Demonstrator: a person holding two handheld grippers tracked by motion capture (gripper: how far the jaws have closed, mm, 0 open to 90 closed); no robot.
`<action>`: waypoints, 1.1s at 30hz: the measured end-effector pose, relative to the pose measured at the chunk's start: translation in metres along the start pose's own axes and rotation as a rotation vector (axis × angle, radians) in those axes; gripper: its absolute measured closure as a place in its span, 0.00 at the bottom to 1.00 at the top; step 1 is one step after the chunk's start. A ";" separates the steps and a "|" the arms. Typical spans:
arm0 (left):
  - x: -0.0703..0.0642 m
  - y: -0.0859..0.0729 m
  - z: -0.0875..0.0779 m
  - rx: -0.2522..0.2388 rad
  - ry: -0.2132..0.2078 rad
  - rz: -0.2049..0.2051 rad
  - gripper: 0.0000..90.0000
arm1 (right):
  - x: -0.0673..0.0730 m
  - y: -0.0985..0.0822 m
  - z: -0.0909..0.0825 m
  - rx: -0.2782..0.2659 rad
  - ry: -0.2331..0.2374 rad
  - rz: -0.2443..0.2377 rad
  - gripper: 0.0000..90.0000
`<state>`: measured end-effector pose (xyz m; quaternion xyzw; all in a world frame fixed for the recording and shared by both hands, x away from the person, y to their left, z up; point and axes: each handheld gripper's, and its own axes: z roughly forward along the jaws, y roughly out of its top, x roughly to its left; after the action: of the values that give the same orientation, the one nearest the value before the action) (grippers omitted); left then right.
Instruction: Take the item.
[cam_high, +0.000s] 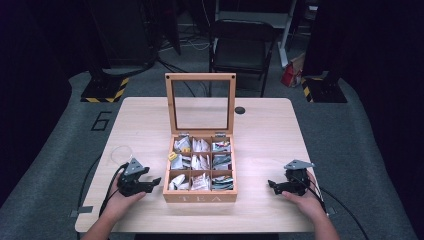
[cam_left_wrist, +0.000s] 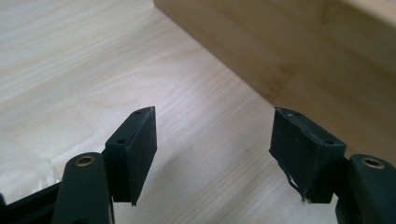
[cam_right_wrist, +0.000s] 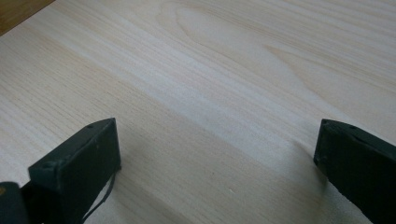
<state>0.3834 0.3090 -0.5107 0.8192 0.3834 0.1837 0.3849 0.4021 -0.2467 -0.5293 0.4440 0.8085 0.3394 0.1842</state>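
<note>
A wooden tea box (cam_high: 200, 197) stands open near the table's front middle, its glass lid (cam_high: 201, 103) upright behind it. Its nine compartments hold several tea bags (cam_high: 201, 162). My left gripper (cam_high: 154, 183) rests on the table just left of the box, pointing at its side wall (cam_left_wrist: 299, 51). Its jaws stand open with nothing between them (cam_left_wrist: 212, 144). My right gripper (cam_high: 271, 186) lies on the table to the right of the box, a gap apart from it. Bare wood shows between its open jaws (cam_right_wrist: 217, 154).
The light wooden table (cam_high: 270, 125) has a small black round grommet (cam_high: 240, 110) behind the box. A clear round thing (cam_high: 121, 153) lies at the left, behind my left gripper. A black folding chair (cam_high: 241, 47) stands beyond the table's far edge.
</note>
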 end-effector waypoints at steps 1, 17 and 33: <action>0.000 0.000 0.000 0.000 0.000 0.000 0.36 | 0.000 0.000 0.000 0.000 0.000 0.000 0.00; -0.006 0.010 -0.021 -0.071 0.013 -0.011 0.45 | 0.000 0.000 0.000 0.000 0.000 -0.001 0.00; -0.012 0.034 -0.035 -0.084 -0.004 0.057 0.56 | 0.000 0.000 0.000 0.000 0.000 -0.001 0.00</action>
<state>0.3713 0.3035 -0.4620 0.8132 0.3511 0.2087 0.4145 0.4021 -0.2468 -0.5293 0.4435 0.8089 0.3392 0.1843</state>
